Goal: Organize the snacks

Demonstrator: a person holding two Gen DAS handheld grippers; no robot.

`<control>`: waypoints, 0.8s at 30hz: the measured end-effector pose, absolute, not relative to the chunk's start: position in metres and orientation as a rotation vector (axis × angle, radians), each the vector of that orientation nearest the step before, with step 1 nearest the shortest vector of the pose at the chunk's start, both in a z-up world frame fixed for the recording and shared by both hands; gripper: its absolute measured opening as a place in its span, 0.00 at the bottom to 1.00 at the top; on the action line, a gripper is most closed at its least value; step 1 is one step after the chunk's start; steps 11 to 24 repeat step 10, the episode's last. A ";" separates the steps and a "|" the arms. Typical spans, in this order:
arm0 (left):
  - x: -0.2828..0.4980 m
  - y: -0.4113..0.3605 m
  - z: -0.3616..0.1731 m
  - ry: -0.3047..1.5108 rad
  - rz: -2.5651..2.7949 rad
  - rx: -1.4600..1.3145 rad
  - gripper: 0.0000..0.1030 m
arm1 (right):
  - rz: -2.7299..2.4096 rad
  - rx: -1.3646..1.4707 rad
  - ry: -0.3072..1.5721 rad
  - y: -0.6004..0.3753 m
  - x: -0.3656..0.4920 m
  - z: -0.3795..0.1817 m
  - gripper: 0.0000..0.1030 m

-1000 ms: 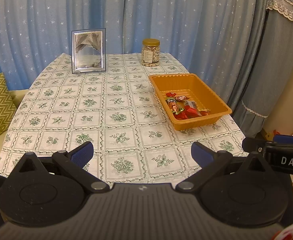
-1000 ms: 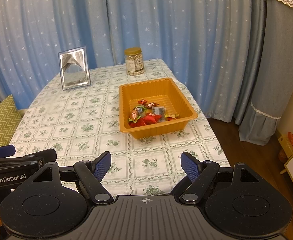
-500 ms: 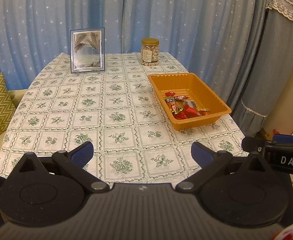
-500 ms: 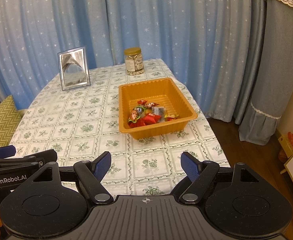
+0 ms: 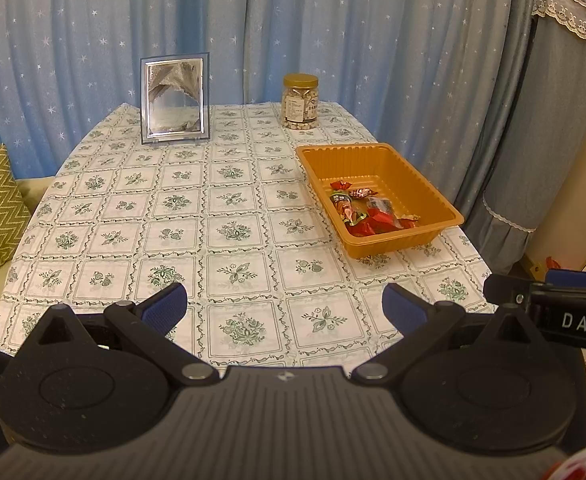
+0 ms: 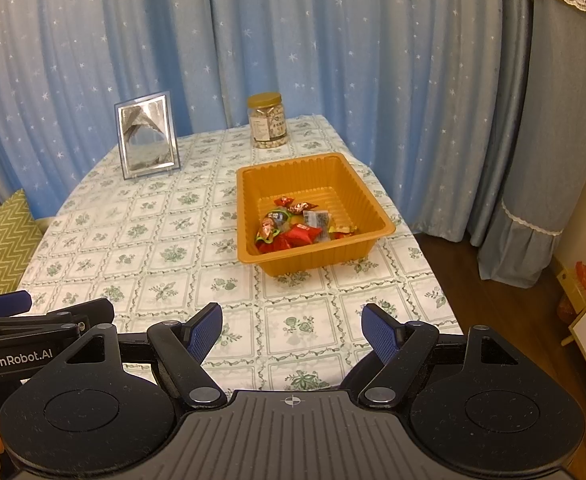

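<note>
Wrapped snacks, red and green foil, sit heaped in the near end of the ribbed orange plastic tray on the floral tablecloth. Left gripper and right gripper hover spread and empty; one should reach in steeply, clearing the tray wall.

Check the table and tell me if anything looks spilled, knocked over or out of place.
Nothing stands out. The wrapped snacks all lie inside the orange tray, none on the tablecloth. The jar stands upright with its lid on, and the picture frame stands upright at the far end.
</note>
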State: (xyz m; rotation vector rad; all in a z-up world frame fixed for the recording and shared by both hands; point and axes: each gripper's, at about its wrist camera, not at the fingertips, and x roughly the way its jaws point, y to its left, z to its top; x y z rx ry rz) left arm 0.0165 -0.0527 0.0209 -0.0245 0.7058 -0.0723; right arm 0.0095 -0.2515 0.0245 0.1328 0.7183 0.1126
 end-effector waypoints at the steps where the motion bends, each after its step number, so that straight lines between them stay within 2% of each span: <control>1: 0.016 -0.053 0.020 0.707 -0.072 -0.025 1.00 | 0.112 0.133 0.719 -0.251 0.010 0.025 0.74; 24: 0.014 -0.052 0.017 0.691 -0.084 -0.031 1.00 | 0.109 0.139 0.717 -0.252 0.009 0.022 0.74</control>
